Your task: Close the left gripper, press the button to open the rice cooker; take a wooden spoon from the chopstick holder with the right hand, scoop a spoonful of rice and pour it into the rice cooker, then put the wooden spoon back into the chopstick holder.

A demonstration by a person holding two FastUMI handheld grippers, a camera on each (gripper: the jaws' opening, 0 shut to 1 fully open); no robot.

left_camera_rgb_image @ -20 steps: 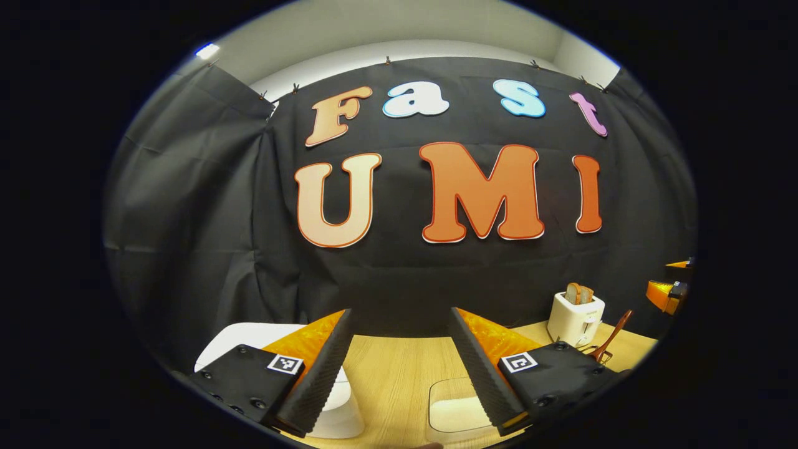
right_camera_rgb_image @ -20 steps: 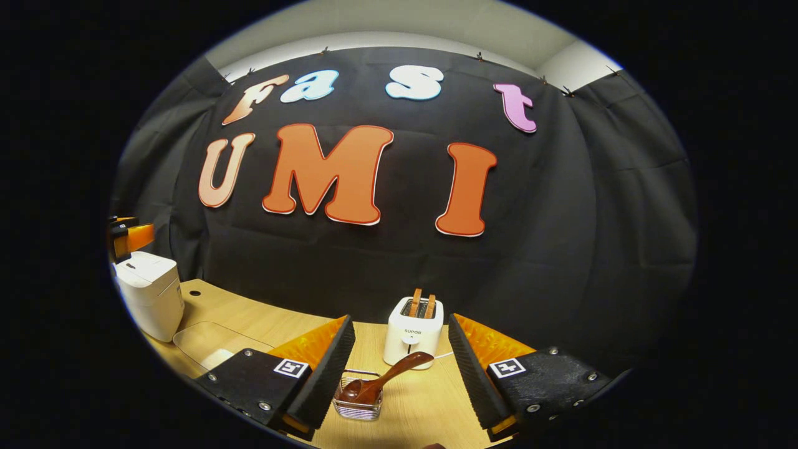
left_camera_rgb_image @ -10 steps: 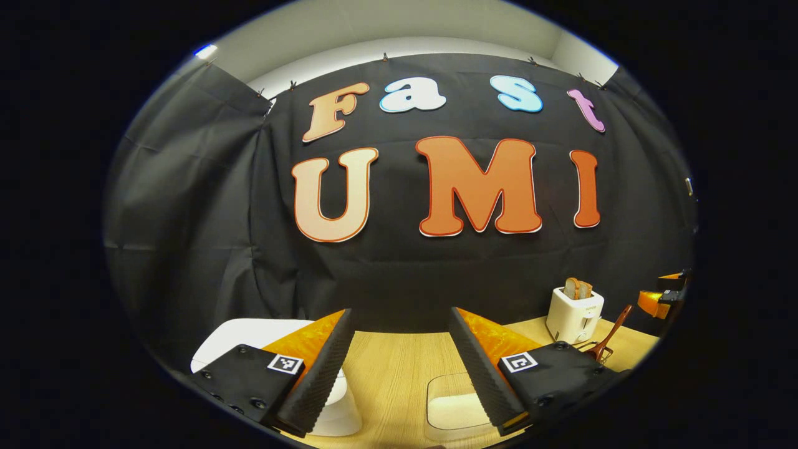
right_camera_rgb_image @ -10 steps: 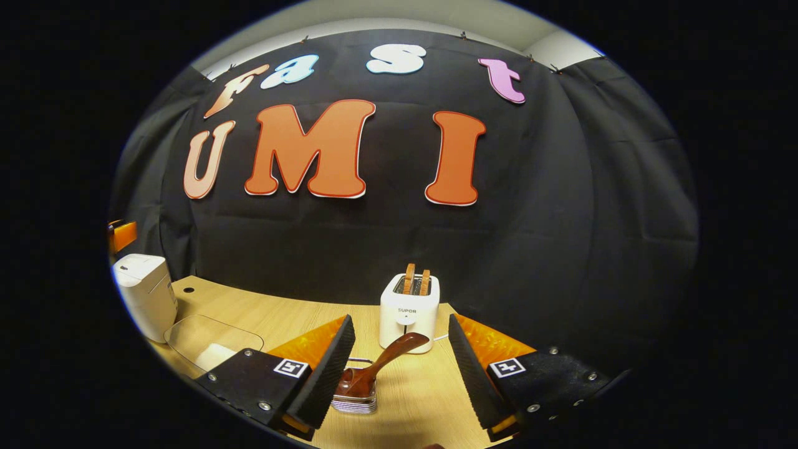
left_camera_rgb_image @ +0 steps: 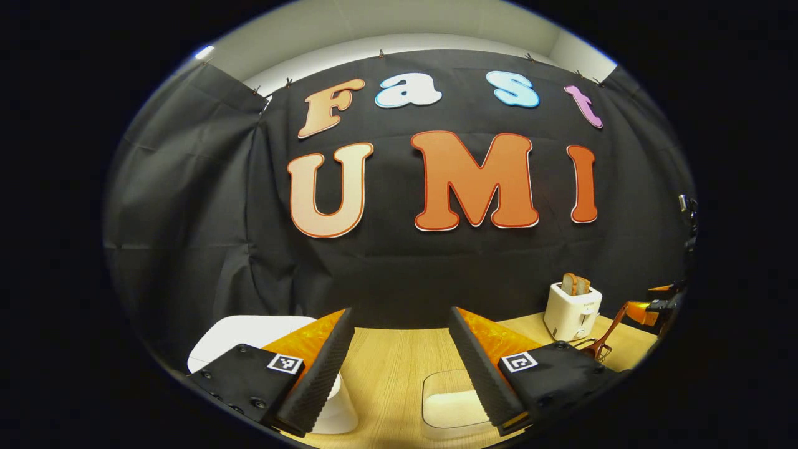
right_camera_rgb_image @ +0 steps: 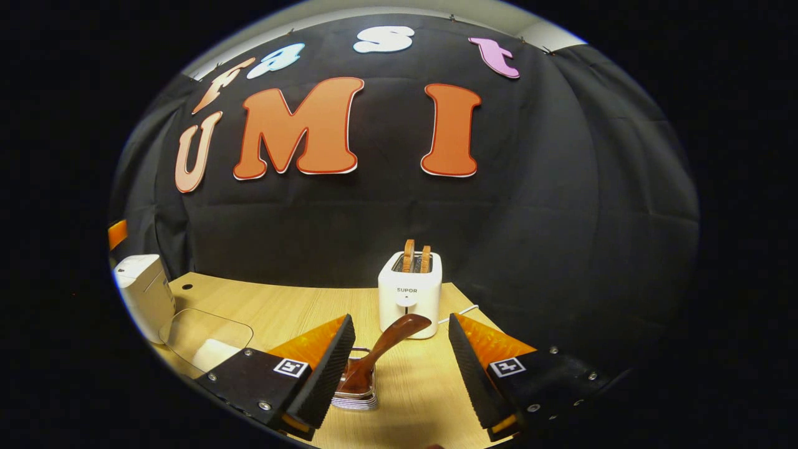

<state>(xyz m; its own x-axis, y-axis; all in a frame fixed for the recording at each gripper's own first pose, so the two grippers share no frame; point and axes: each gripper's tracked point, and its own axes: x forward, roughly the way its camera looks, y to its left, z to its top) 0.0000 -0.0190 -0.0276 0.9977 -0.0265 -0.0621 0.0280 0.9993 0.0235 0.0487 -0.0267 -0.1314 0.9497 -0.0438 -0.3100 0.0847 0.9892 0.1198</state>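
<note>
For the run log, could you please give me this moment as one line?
left gripper: open, above rice cooker | right gripper: open, facing wooden spoon in chopstick holder

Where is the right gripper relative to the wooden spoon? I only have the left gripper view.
Observer: In the right gripper view, the wooden spoon leans in the chopstick holder, its handle between the right gripper's open jaws, which are not gripping it.
Operator: Is the cooker's lid up? My own finger hides most of it.
Observer: No. The rice cooker stands with its lid down, at the left of the right gripper view.
</note>
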